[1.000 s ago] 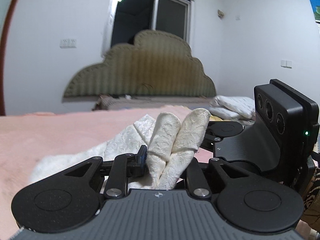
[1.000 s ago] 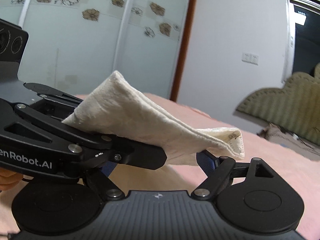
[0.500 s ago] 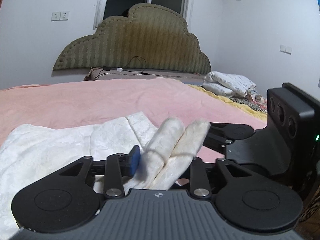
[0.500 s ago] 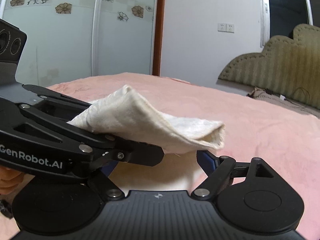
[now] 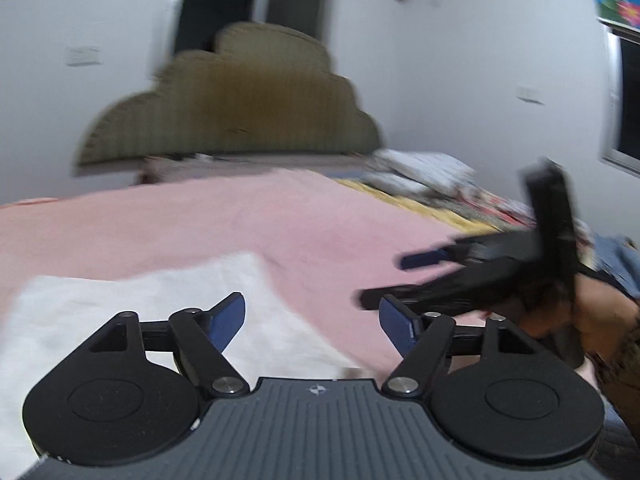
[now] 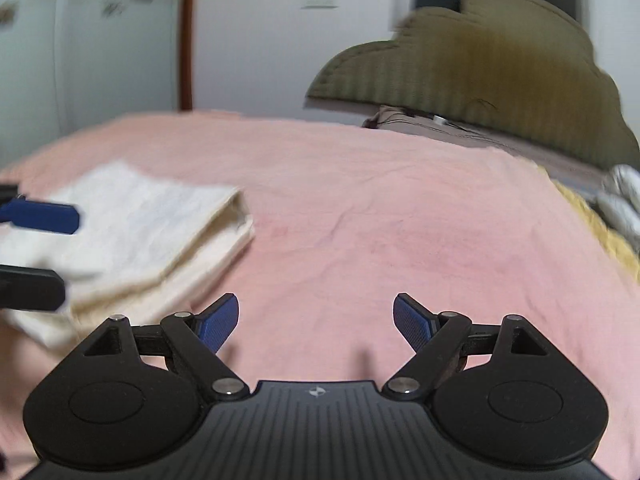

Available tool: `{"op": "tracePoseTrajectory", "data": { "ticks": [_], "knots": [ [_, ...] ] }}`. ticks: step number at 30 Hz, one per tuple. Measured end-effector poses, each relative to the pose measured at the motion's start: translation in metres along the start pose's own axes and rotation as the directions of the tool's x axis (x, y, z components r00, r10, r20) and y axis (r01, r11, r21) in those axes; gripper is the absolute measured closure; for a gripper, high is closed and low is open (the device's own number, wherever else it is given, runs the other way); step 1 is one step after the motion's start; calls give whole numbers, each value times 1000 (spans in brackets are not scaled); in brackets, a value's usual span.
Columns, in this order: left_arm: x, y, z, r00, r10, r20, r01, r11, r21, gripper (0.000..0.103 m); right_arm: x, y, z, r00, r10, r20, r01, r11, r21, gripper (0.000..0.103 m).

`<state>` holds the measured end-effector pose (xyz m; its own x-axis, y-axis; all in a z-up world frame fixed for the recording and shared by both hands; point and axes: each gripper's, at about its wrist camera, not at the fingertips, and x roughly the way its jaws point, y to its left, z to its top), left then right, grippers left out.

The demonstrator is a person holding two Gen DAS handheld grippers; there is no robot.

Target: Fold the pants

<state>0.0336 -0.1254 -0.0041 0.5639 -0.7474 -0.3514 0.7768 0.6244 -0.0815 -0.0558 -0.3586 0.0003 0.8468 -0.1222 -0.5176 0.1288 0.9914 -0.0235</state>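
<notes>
White pants dropped, folded on bed | left gripper jaws opening, empty | right gripper spread

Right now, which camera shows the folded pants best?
The right wrist view: the folded pants lie on the pink bedspread with their stacked layers and folded edge visible. The left wrist view shows only a flat, blurred white patch, partly hidden behind the left gripper.

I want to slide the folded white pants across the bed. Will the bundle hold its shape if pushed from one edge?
Probably not well. The pants are soft cloth stacked in loose layers, so a push likely bunches the near edge. The pink bedspread looks fuzzy and wrinkled, so the bottom layer may drag. Lifted by one corner, it would likely flop open.
</notes>
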Motion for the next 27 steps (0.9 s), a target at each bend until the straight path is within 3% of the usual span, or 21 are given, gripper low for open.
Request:
{"op": "tracePoseTrajectory", "data": {
  "ticks": [4,8,11,13,15,17,19,21,24,27],
  "knots": [
    [-23,40,-4,985,172,14,-171,984,-56,24,-3,27,11,991,97,89,-98,995,3,18],
    [-30,72,-15,958,286,-37,-288,950,-116,24,10,72,23,986,147,83,-137,983,-119,18],
    [-29,76,-27,963,254,-94,-264,957,-116,24,22,101,20,990,136,27,-126,965,-231,14],
    [-25,67,-35,972,197,-131,-206,977,-59,24,33,112,14,998,57,-15,-59,948,-314,10],
    [-24,55,-43,980,118,-162,-116,993,23,24,34,113,6,1000,-19,-2,18,935,-353,6],
    [-30,44,-50,986,98,-138,-79,988,135,23,31,103,4,999,-31,6,32,951,-308,6],
    [-39,38,-55,985,157,-77,-136,964,229,22,24,92,6,999,-29,17,32,971,-238,6],
    [-44,48,-53,972,228,-48,-211,948,240,21,19,78,6,999,16,29,-11,988,-155,6],
    [-52,83,-46,952,301,-55,-293,948,122,18,22,54,6,993,119,24,-120,992,33,6],
    [-63,134,-40,945,312,-96,-321,942,-102,16,35,34,0,978,206,-24,-195,952,235,6]
  ]
}}
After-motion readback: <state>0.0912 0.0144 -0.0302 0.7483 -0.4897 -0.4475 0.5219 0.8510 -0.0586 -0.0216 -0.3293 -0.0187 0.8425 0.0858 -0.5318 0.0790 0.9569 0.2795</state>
